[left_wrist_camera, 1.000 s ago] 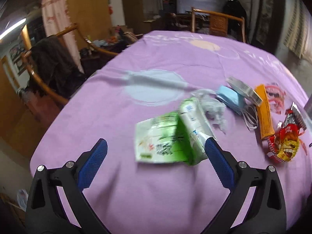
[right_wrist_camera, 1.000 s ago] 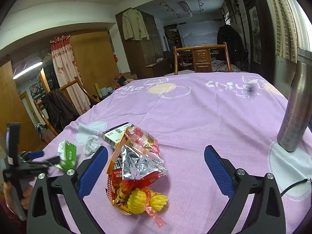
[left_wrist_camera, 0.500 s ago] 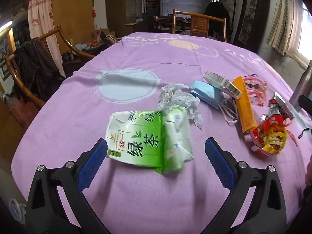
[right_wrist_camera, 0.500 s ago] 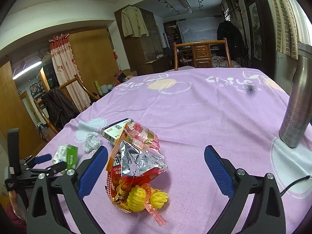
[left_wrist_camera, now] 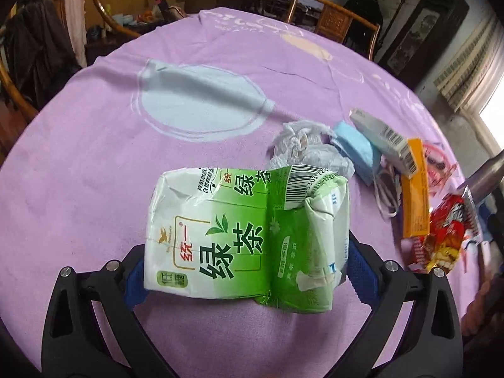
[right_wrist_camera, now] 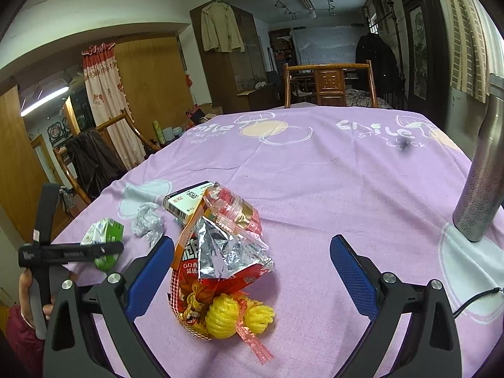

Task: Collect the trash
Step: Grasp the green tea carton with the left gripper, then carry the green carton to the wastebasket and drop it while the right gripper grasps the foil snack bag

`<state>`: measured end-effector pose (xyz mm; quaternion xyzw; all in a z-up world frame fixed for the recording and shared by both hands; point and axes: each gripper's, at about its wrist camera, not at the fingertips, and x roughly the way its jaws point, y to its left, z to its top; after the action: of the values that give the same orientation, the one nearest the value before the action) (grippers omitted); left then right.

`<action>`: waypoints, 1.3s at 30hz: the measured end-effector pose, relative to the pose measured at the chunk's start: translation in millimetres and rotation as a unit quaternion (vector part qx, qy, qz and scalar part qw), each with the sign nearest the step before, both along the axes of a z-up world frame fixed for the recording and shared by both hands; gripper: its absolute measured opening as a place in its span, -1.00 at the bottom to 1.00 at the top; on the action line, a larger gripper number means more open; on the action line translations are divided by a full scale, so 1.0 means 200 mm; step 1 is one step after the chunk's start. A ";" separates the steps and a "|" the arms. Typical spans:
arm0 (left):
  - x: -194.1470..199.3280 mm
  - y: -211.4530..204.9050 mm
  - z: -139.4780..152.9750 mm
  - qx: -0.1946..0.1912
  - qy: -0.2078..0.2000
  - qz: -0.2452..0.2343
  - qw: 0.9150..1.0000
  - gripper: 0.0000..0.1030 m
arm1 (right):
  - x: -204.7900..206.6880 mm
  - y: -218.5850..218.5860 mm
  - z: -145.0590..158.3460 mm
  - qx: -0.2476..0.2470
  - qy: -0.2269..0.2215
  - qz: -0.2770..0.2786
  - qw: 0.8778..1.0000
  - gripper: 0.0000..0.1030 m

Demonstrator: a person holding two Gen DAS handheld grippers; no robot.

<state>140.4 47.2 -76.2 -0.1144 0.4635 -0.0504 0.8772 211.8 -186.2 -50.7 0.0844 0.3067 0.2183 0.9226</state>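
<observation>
Two claw [left_wrist_camera: 245, 271] pads now beside the green carton [left_wrist_camera: 245, 236], closer.

Green-and-white tea carton [left_wrist_camera: 245, 236] on lilac tablecloth [left_wrist_camera: 94, 170] with pale-blue and cream circles.

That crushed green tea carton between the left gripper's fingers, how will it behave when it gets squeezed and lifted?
The green tea carton is already creased and flattened, so it will probably buckle further rather than resist the left gripper. It looks empty, so likely light. Its glossy coating may slip a little.
</observation>
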 end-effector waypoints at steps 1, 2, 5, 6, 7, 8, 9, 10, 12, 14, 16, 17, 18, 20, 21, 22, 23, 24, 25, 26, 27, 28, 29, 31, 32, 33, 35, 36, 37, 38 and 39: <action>-0.01 0.02 0.00 -0.010 -0.002 0.002 1.000 0.87 | 0.00 0.01 0.00 -0.002 0.001 0.001 1.000 0.89; -0.01 0.03 0.00 -0.014 -0.003 0.004 1.000 0.87 | 0.00 0.01 -0.01 -0.003 0.002 0.002 1.000 0.89; -0.03 0.05 0.02 -0.017 -0.014 0.010 1.000 0.86 | 0.01 0.00 -0.01 0.000 0.009 0.004 1.000 0.89; -0.04 0.05 0.03 -0.015 -0.023 0.012 1.000 0.82 | 0.01 0.00 -0.02 0.003 0.013 0.004 1.000 0.89; -0.04 0.04 0.05 -0.010 -0.030 0.013 0.999 0.81 | 0.01 0.00 -0.02 0.005 0.015 0.005 1.000 0.89; -0.05 0.02 0.06 -0.004 -0.036 0.014 0.999 0.78 | 0.02 0.00 -0.02 0.009 0.020 0.009 1.000 0.89; -0.06 0.00 0.07 0.007 -0.044 0.013 0.999 0.74 | 0.02 0.00 -0.03 0.011 0.024 0.013 1.000 0.89; -0.07 -0.01 0.08 0.015 -0.051 0.012 0.999 0.73 | 0.02 0.00 -0.03 0.015 0.031 0.020 0.999 0.89; -0.10 -0.05 0.10 0.036 -0.068 0.007 0.997 0.67 | 0.03 0.03 -0.05 0.018 0.046 0.038 0.998 0.89; -0.12 -0.08 0.12 0.060 -0.086 0.003 0.995 0.64 | 0.04 0.05 -0.07 0.016 0.058 0.051 0.997 0.89; -0.13 -0.10 0.13 0.072 -0.101 -0.001 0.992 0.63 | 0.04 0.08 -0.07 0.011 0.060 0.059 0.996 0.89; -0.14 -0.11 0.14 0.075 -0.109 -0.004 0.991 0.63 | 0.03 0.08 -0.07 0.008 0.057 0.058 0.997 0.89; -0.15 -0.11 0.15 0.075 -0.115 -0.005 0.991 0.63 | 0.03 0.08 -0.07 0.008 0.056 0.058 0.997 0.89; -0.15 -0.10 0.15 0.072 -0.118 -0.004 0.990 0.63 | 0.04 0.09 -0.06 0.010 0.057 0.054 0.997 0.89; -0.15 -0.10 0.15 0.070 -0.117 -0.003 0.991 0.63 | 0.06 0.09 -0.06 0.013 0.059 0.055 0.997 0.89; -0.14 -0.09 0.15 0.064 -0.114 -0.004 0.991 0.63 | 0.08 0.09 -0.07 0.023 0.065 0.061 0.996 0.89; -0.13 -0.09 0.15 0.060 -0.111 -0.005 0.992 0.63 | 0.10 0.09 -0.07 0.040 0.076 0.067 0.994 0.89; -0.12 -0.08 0.14 0.055 -0.110 -0.005 0.992 0.63 | 0.12 0.09 -0.08 0.048 0.083 0.069 0.993 0.89; -0.12 -0.07 0.14 0.048 -0.109 -0.005 0.993 0.63 | 0.14 0.09 -0.09 0.055 0.089 0.069 0.992 0.83; -0.12 -0.07 0.14 0.045 -0.109 -0.004 0.993 0.63 | 0.14 0.09 -0.09 0.055 0.089 0.067 0.992 0.66; -0.12 -0.06 0.14 0.040 -0.110 -0.004 0.993 0.63 | 0.14 0.09 -0.09 0.051 0.083 0.073 0.993 -0.15; -0.12 -0.06 0.14 0.037 -0.110 -0.005 0.993 0.63 | 0.13 0.10 -0.09 0.052 0.081 0.082 0.992 -0.91; -0.13 -0.06 0.14 0.034 -0.110 -0.005 0.993 0.63 | 0.13 0.09 -0.09 0.063 0.077 0.094 0.991 -0.89; -0.13 -0.06 0.14 0.029 -0.111 -0.006 0.993 0.63 | 0.08 0.06 -0.03 0.092 0.042 0.100 0.990 -0.90; -0.13 -0.05 0.15 0.025 -0.111 -0.005 0.993 0.63 | 0.05 0.04 0.00 0.101 0.019 0.099 0.990 -0.90; -0.13 -0.05 0.15 0.022 -0.114 -0.004 0.993 0.63 | 0.03 0.03 0.02 0.109 0.007 0.099 0.989 -0.90; -0.15 -0.04 0.17 0.009 -0.121 -0.005 0.993 0.63 | 0.01 0.00 0.05 0.133 -0.008 0.103 0.986 -0.90; -0.16 -0.04 0.18 -0.004 -0.122 -0.007 0.992 0.63 | 0.00 -0.02 0.06 0.147 -0.013 0.103 0.984 -0.90; -0.17 -0.03 0.18 -0.014 -0.123 -0.009 0.992 0.63 | 0.00 -0.03 0.07 0.154 -0.015 0.102 0.983 -0.90; -0.19 -0.03 0.20 -0.022 -0.125 -0.011 0.992 0.63 | -0.01 -0.04 0.08 0.158 -0.018 0.100 0.982 -0.90; -0.21 -0.03 0.22 -0.024 -0.132 -0.011 0.991 0.63 | -0.01 -0.04 0.09 0.161 -0.022 0.099 0.982 -0.90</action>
<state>99.0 40.5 -31.9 -0.1223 0.3440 -0.0859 0.9270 209.3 -195.0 -32.6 0.1963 0.2539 0.3572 0.8772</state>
